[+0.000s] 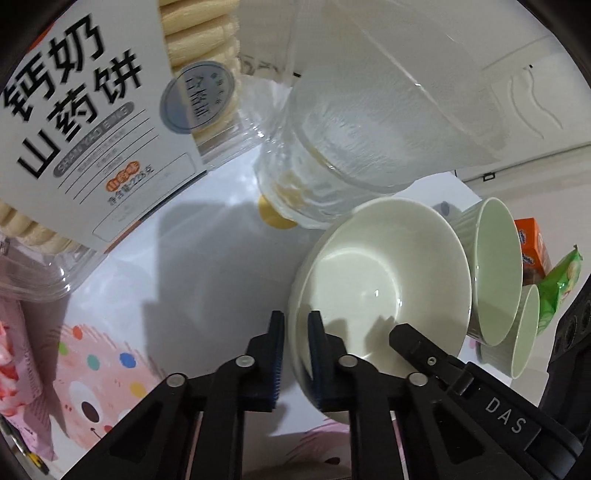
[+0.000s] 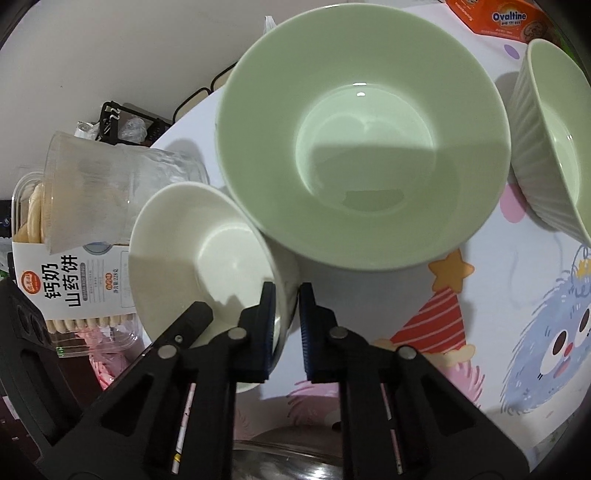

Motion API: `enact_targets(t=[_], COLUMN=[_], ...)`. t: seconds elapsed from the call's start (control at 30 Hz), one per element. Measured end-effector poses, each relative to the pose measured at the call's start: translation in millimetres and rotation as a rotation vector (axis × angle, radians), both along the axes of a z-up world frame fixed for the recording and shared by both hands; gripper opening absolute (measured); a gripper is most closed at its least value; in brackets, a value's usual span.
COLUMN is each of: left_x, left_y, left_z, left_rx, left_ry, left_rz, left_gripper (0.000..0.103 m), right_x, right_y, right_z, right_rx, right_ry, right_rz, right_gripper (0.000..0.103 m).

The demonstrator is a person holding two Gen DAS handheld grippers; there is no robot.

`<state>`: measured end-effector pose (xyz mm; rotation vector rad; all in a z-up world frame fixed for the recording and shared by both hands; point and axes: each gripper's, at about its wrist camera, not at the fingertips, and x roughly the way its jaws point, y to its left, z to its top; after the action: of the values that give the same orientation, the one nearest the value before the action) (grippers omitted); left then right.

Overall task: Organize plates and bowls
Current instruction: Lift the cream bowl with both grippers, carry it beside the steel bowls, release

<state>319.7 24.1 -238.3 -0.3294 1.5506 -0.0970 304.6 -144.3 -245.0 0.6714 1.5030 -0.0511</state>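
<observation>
A white bowl stands on the cartoon tablecloth. My left gripper is shut on its rim, one pad inside the bowl and one outside. My right gripper is shut on the rim at the other side, and one of its fingers shows in the left wrist view. A large pale green bowl touches the white bowl and overlaps its rim. A ribbed green bowl stands further right.
A biscuit box and a clear plastic cup crowd the white bowl's far side. An orange Ovaltine box and a green snack packet lie beyond the green bowls. A pink packet lies at left.
</observation>
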Motion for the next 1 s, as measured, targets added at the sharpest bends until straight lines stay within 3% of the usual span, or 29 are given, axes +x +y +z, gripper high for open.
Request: enact_targets(t=[0.2,0.57,0.8,1.0], left_x=[5,-37,-56,-84], left_y=[-18,1,-2,-38], left_z=[0,26,69,103], left_rx=[0.020,0.026,0.047,0.042], left_ry=[-0.003,-0.027,-0.105,-0.151], left_rz=[-0.022,-0.028,-0.042,-0.066], left_gripper=[0.009,0.010,0.010,0.010], right_x=[1,-20,-42,-75], right_y=[6,10,4,-20], right_z=[2,19,54,82], right_rx=[-0.015,-0.012,0.000,0.003], right_ry=[-0.013,-0.031,-0.103,-0.141], right_rz=[0.011,0.028,0.047,0.047], right_gripper=[0.014,0.013,0.013,0.013])
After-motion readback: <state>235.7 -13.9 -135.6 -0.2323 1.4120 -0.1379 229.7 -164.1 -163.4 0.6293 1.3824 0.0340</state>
